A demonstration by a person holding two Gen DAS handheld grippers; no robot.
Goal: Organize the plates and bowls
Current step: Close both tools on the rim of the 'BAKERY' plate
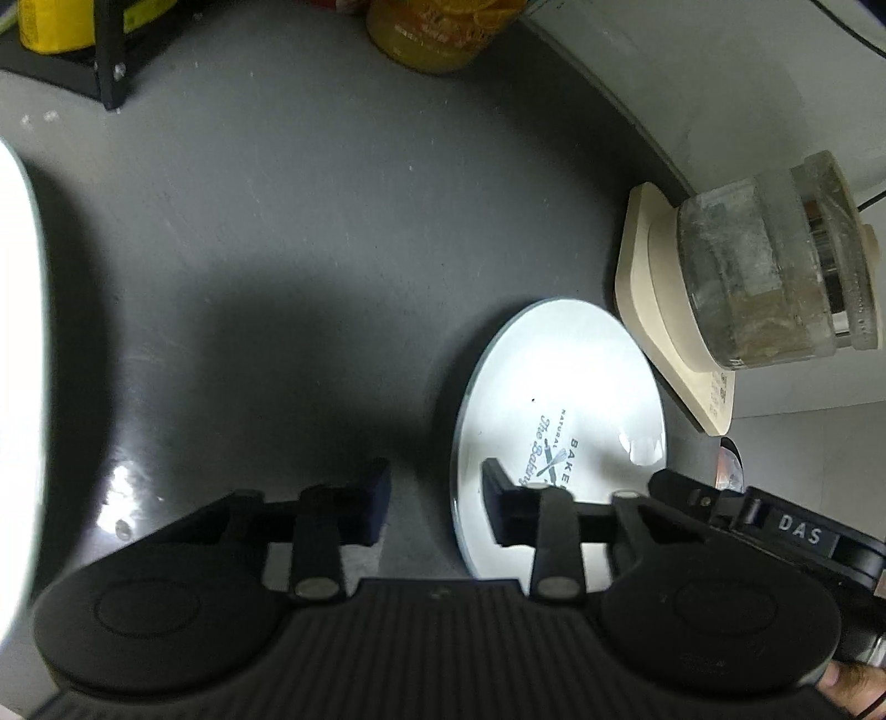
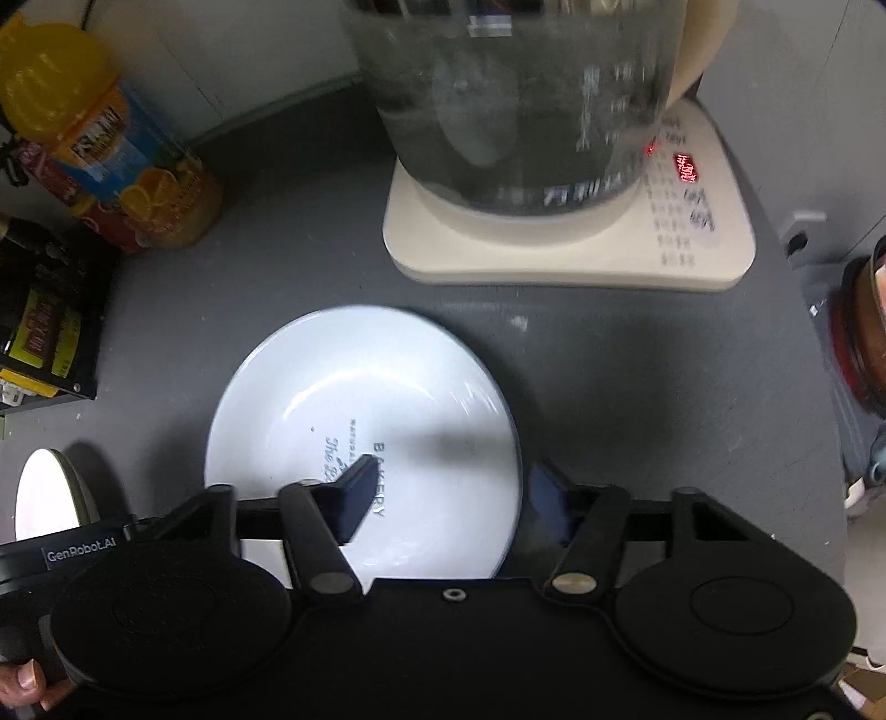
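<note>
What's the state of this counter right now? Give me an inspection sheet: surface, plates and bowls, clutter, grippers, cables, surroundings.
Surface: grey counter, scuffed, a few specks.
Job's things: white plate printed BAKERY, flat on the counter; a second white dish to its left, type unclear.
Clutter: glass kettle on a cream base with a lit red display; juice bottle; black rack.
Grippers: left gripper open, straddling the plate's left rim; right gripper open, straddling its right rim.
Cables: thin black cable along the wall.
Surroundings: white wall; brown pot at the right edge.
</note>
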